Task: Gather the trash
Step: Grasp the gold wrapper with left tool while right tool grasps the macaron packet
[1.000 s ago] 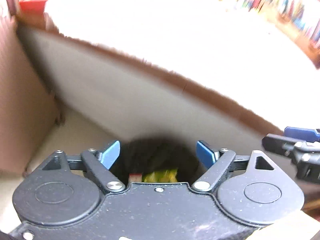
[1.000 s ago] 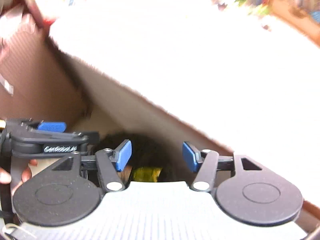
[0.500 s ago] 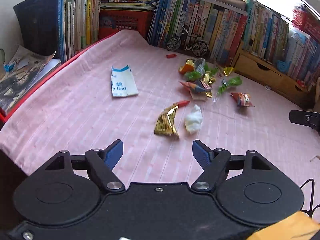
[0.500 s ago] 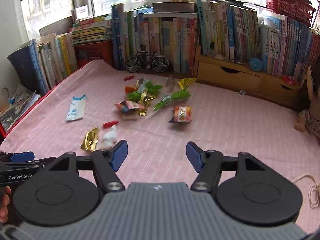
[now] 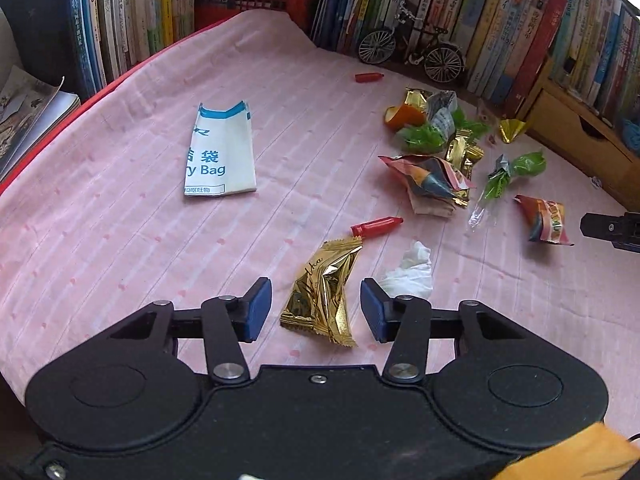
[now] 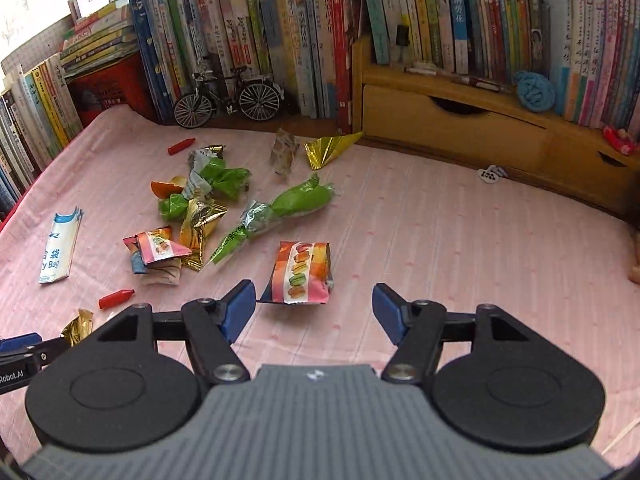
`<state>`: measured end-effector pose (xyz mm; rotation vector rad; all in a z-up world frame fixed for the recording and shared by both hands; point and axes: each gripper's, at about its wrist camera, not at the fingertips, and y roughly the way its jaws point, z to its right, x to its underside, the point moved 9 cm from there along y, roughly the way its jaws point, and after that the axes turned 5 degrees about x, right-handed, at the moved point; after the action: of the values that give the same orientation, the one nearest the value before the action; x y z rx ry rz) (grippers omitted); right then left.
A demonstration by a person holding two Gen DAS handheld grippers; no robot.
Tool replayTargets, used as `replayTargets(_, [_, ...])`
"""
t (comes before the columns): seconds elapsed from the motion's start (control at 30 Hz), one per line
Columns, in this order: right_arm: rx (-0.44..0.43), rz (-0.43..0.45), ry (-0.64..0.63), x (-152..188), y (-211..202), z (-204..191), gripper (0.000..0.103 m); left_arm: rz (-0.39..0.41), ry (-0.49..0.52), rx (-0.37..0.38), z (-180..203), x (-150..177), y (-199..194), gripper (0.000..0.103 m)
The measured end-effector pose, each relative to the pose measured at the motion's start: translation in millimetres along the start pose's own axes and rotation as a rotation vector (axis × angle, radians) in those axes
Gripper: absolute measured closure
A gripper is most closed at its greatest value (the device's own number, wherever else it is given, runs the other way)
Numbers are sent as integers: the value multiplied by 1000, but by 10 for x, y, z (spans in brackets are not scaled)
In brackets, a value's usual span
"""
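Trash lies scattered on a pink cloth (image 5: 120,240). A gold foil wrapper (image 5: 326,294) lies between the blue pads of my left gripper (image 5: 316,310), whose jaws are closing; the pads stand clear of it. A white crumpled tissue (image 5: 410,274) and a red cap-like piece (image 5: 376,227) lie just beyond. In the right wrist view my right gripper (image 6: 314,312) stands open just in front of an orange-and-pink snack packet (image 6: 300,272). Green wrappers (image 6: 280,208) and more foil wrappers (image 6: 200,216) lie further off.
A white and blue paper bag (image 5: 222,154) lies flat at the left. Rows of books (image 6: 280,20), a model bicycle (image 6: 228,96) and a wooden drawer unit (image 6: 480,128) line the far edge. The other gripper's tip (image 5: 612,228) shows at the right edge.
Both grippers swung away from a brown box with a dark bag inside and now face the cloth. The left gripper came close over the gold wrapper and its jaws narrowed.
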<state>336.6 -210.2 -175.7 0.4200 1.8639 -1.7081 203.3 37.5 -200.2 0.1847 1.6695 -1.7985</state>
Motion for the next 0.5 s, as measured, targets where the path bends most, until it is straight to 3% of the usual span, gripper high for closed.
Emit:
replayTargets(0.43, [-52,-86,-16,-43,585,-136,27,-14,-63,-29,-17,-30,250,57])
replayTargets(0.5, [-62,-99,-16,-35,631,-144,27,-27,-65,-25,-2,-16,279,70])
